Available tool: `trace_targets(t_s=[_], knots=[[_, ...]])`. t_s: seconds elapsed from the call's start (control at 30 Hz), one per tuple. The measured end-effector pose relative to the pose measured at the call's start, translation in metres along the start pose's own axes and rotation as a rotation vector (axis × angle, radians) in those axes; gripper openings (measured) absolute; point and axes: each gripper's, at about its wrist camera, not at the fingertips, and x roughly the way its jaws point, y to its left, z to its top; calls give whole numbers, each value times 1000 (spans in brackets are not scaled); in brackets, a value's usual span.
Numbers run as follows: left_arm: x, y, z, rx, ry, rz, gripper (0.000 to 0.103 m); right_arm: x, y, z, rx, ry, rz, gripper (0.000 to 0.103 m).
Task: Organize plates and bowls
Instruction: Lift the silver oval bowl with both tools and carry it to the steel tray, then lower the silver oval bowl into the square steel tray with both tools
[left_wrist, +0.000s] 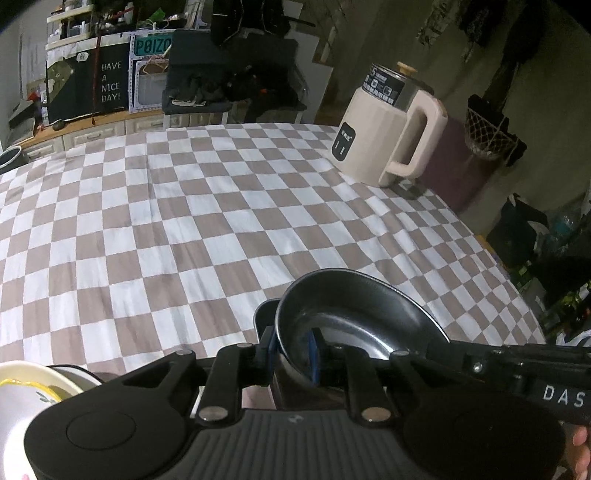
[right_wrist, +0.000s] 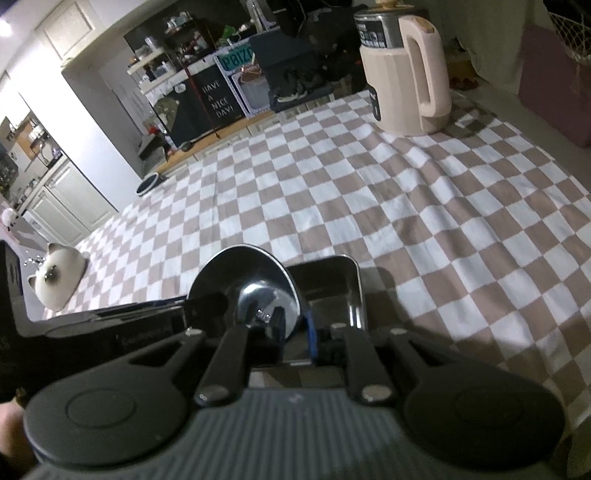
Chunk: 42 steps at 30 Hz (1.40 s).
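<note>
The left tongs (left_wrist: 293, 354) pinch the near rim of a dark metal bowl (left_wrist: 354, 317) held tilted over the checkered table (left_wrist: 184, 221) — a dark square tray (right_wrist: 332, 284) sits mostly hidden behind it. The right tongs (right_wrist: 295, 328) pinch the same bowl's rim. A patterned bowl (left_wrist: 33, 391) is cut off at the left edge.

Dim indoor light, strong fisheye bending at the edges.
Glare spots on the steel bowl (right_wrist: 258, 295); checked cloth (left_wrist: 184, 221) sharp, near foreground soft, corners dark.
</note>
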Motion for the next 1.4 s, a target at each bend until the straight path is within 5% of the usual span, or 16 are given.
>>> trace_targets(t_s=[1.4], knots=[[36,-17,2,128,67,-22,32,34,-13,7,3,132,-126,18]])
